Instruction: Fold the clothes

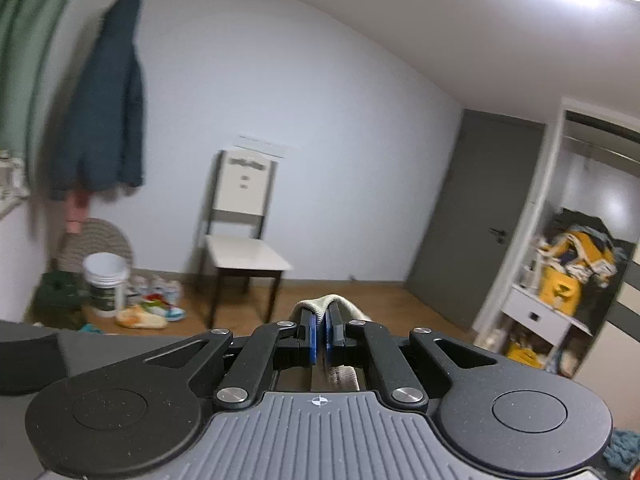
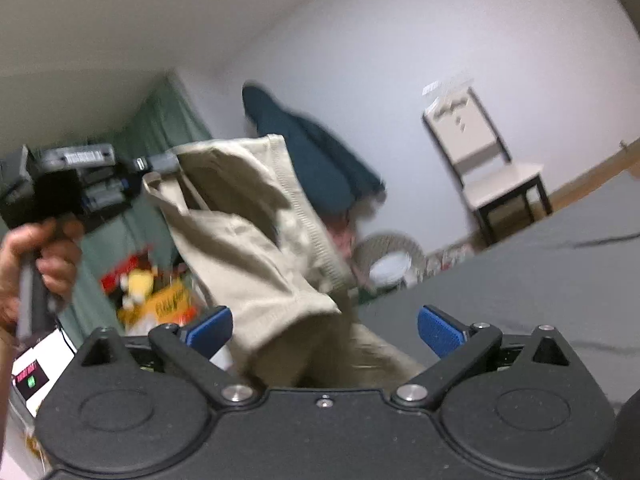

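One beige garment [image 2: 248,224] hangs in the air above the near edge of the grey bed [image 2: 540,264], pinched at its top hem by the left gripper [image 1: 321,334], whose pads are clamped on the cloth. It looks light, soft and floppy. The right gripper [image 2: 325,332] stands wide apart around the lower folds; a seamed edge seems the best hold.

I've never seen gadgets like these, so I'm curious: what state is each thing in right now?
Left gripper: shut on the beige garment.
Right gripper: open, fabric hanging between its fingers.
Beige garment: lifted, hanging, unfolded.
Grey door: closed.
Dark jacket: hanging on the wall.
Chair: upright, seat bare.
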Tool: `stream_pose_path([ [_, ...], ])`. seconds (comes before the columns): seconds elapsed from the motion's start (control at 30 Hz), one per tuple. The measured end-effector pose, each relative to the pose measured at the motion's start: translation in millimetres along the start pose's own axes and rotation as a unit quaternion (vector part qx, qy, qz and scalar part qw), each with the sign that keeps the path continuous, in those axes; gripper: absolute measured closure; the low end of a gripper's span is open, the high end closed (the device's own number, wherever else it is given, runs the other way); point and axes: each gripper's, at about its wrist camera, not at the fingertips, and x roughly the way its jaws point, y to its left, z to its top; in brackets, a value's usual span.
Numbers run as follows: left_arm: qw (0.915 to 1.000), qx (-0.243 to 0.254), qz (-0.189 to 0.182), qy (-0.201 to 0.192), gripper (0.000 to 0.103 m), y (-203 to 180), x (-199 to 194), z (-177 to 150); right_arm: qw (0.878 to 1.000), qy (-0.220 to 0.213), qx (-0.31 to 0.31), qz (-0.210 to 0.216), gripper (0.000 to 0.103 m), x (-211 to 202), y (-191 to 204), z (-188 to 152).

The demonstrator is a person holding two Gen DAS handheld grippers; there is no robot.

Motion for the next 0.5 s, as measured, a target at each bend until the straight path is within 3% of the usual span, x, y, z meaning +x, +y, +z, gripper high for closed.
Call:
stream_pose_path([
  [0.1,0.9995,0.014,-0.024,0.012,0.099,-6,14,-11,0.999,-0.033,-0.022,-0.009,0.005,-16,-2,14],
  [0.23,0.9976,0.021,-0.06,0.028,0.099,-14,15,-31,0.997,-0.046,-0.062,-0.008,0.005,-11,3,34],
  [0.33,0.9955,0.033,-0.077,0.044,0.099,-16,18,-50,0.997,-0.025,-0.066,0.016,0.011,3,-1,39],
  [0.4,0.9945,0.035,-0.082,0.054,0.099,-13,16,-60,0.997,-0.003,-0.061,0.038,0.022,11,-5,37],
  [0.5,0.9929,0.035,-0.088,0.071,0.099,-5,10,-77,0.994,0.031,-0.057,0.082,0.03,20,-12,27],
])
